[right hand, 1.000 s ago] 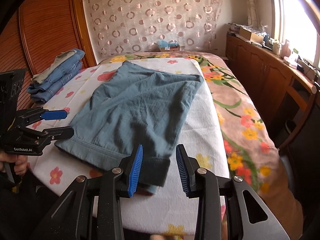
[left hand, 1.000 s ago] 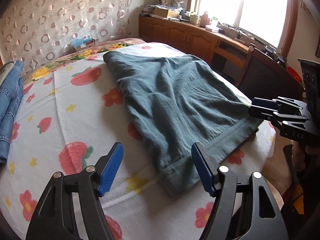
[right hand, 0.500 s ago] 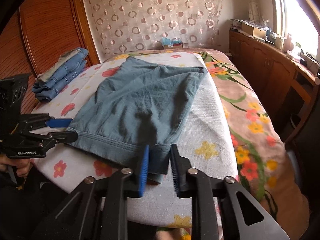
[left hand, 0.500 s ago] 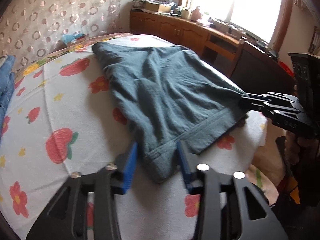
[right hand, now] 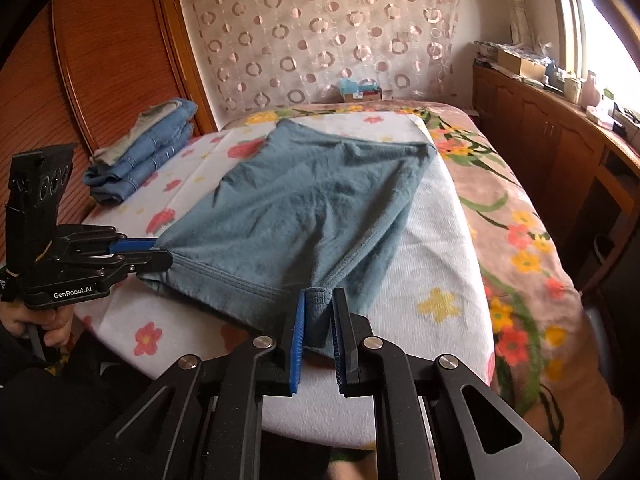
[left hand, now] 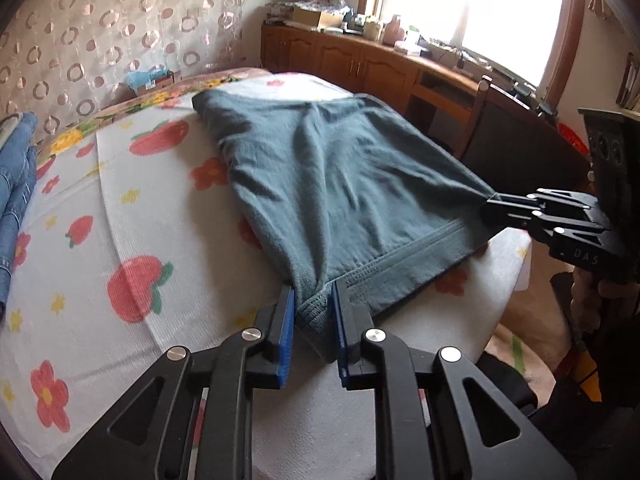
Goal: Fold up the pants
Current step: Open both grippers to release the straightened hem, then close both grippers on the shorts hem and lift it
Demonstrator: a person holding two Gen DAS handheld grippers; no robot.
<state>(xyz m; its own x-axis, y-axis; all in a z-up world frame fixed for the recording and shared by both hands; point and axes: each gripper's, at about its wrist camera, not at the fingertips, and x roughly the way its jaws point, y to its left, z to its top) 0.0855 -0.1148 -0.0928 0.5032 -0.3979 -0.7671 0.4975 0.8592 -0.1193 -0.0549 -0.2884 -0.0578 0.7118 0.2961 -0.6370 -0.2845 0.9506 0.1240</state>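
Left wrist view: the left tongs [left hand: 314, 312] are closed on one near corner of the pants [left hand: 344, 184], pinching the ribbed hem between the blue pads [left hand: 286, 336]; the right tongs [left hand: 494, 204] are clamped on the other near corner, at the far end of the same stitched edge. The teal pants lie spread on the bed [left hand: 132, 208], over its white flower-and-strawberry cover, with their far end flat toward the patterned curtain [right hand: 320, 32] and their near edge drawn taut and slightly raised between the two grips. Right wrist view: the right tongs [right hand: 318, 320] hold a bunched fold of hem, and the left tongs [right hand: 160, 254] bite only the corner tip. Likely hazards, judged from this pose: the shallow corner bite may slip once the edge is lifted; uneven pull between the tongs would skew the fold line; wrinkles running lengthwise through the pants could be trapped in the fold. A stack of folded jeans [right hand: 144, 152] lies beside the pants, well apart on the bed, beyond likely interference.
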